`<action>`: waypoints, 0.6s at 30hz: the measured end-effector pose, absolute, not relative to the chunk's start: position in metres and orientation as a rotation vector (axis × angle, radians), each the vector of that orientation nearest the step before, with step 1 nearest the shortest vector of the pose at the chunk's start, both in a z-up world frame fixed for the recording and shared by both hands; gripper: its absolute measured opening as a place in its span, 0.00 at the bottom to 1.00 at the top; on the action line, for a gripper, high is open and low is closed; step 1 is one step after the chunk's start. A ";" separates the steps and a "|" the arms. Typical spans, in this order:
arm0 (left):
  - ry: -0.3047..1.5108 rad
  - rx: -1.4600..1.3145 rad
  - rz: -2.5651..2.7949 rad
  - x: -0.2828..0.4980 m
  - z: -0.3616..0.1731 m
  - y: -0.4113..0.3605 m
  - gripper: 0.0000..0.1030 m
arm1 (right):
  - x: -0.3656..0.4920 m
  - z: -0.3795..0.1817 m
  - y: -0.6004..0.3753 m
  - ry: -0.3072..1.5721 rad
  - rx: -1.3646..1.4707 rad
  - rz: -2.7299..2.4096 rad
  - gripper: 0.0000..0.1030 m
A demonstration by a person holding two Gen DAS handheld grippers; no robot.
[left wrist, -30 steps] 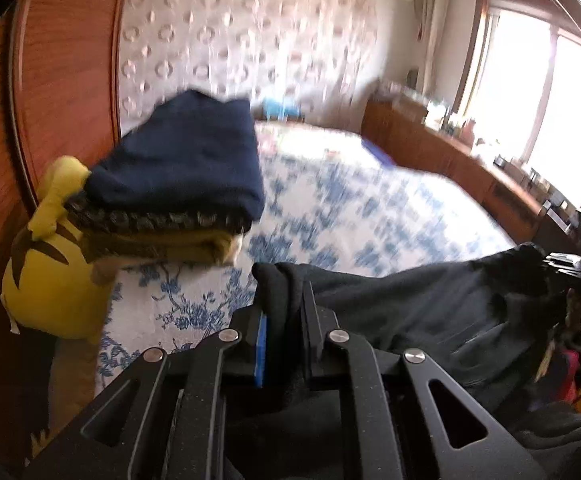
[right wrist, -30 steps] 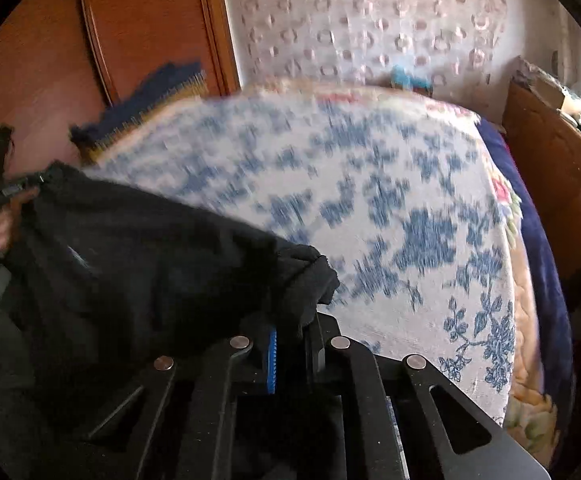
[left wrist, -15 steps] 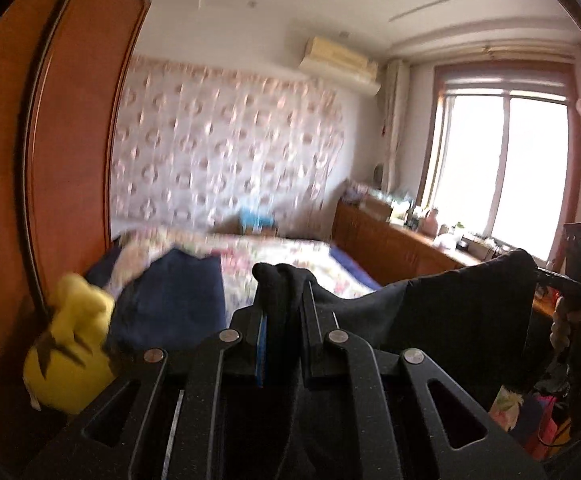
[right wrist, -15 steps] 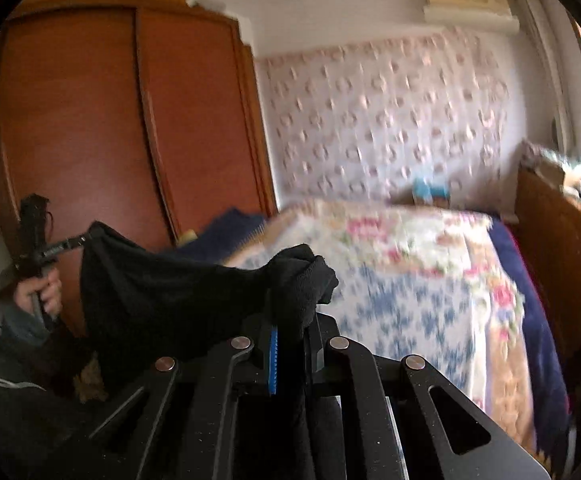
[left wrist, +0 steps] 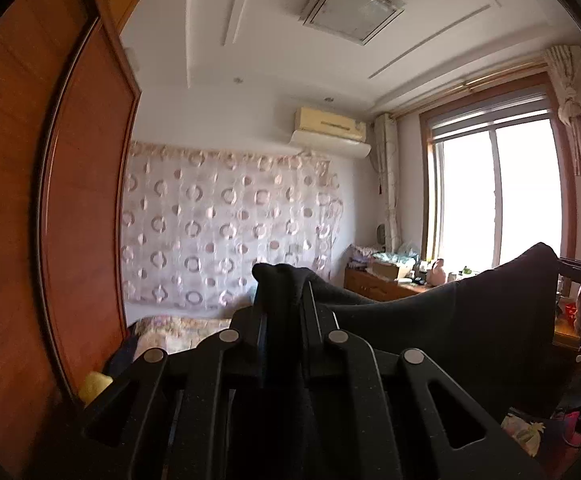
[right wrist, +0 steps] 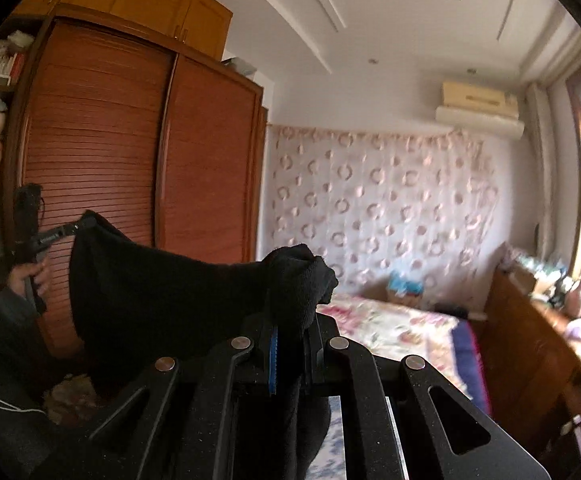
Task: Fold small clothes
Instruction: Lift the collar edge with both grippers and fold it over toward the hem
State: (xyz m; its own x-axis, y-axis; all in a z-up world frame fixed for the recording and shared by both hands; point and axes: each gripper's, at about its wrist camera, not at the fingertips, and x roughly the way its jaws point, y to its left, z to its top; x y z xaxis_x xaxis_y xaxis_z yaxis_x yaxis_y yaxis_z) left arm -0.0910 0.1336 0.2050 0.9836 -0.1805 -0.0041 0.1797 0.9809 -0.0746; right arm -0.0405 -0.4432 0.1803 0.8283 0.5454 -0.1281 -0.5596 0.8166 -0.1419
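Two corners of the black garment (left wrist: 470, 320) are pinched, one in each of my tongs: the left tongs (left wrist: 282, 308) are closed hard on a bunched corner, and the right tongs (right wrist: 290, 312) are clamped the same way on the other. The cloth hangs in the air between them, its top edge sagging, well above the bed (right wrist: 390, 332) with the flowered cover. I judge this to be the spread-out step ahead of a fold. To do it well I would draw the two tongs apart until the top edge runs straight, hold them level with each other, then lower the garment flat onto the bed without letting the hanging part crumple under itself. The wardrobe (right wrist: 110, 160) stands close on my left, so I would keep clear of it.
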 end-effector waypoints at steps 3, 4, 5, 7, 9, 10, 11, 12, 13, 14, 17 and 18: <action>-0.015 -0.057 -0.193 -0.089 0.213 0.128 0.13 | -0.049 0.182 -0.440 0.069 -0.195 0.551 0.08; -0.019 -0.053 -0.198 -0.086 0.214 0.126 0.13 | -0.050 0.179 -0.433 0.063 -0.198 0.541 0.08; -0.021 -0.054 -0.204 -0.084 0.214 0.124 0.13 | -0.050 0.173 -0.423 0.059 -0.198 0.535 0.08; -0.024 -0.054 -0.214 -0.081 0.212 0.120 0.13 | -0.057 0.164 -0.411 0.051 -0.201 0.516 0.08; -0.020 -0.052 -0.225 -0.075 0.211 0.116 0.13 | -0.073 0.157 -0.406 0.048 -0.204 0.498 0.08; -0.014 -0.052 -0.233 -0.068 0.209 0.114 0.13 | -0.077 0.151 -0.402 0.051 -0.206 0.489 0.08; -0.011 -0.052 -0.238 -0.067 0.211 0.112 0.13 | -0.080 0.148 -0.400 0.056 -0.211 0.475 0.08; -0.007 -0.052 -0.243 -0.064 0.210 0.110 0.13 | -0.079 0.149 -0.400 0.062 -0.215 0.464 0.08; -0.003 -0.051 -0.248 -0.063 0.208 0.106 0.13 | -0.079 0.148 -0.398 0.070 -0.216 0.455 0.08; 0.004 -0.046 -0.250 -0.058 0.208 0.102 0.13 | -0.082 0.148 -0.397 0.076 -0.217 0.450 0.08; 0.036 -0.035 -0.255 -0.040 0.201 0.094 0.13 | -0.079 0.144 -0.391 0.097 -0.228 0.419 0.08; 0.051 -0.034 -0.258 -0.033 0.198 0.091 0.13 | -0.079 0.146 -0.391 0.106 -0.227 0.413 0.08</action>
State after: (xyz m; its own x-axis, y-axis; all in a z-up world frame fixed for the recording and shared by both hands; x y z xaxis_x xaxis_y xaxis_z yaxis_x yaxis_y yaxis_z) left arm -0.0327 0.0913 0.1983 0.9655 -0.2562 -0.0459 0.2545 0.9662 -0.0399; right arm -0.0793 -0.3906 0.1457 0.9110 0.3849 -0.1478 -0.4085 0.8914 -0.1965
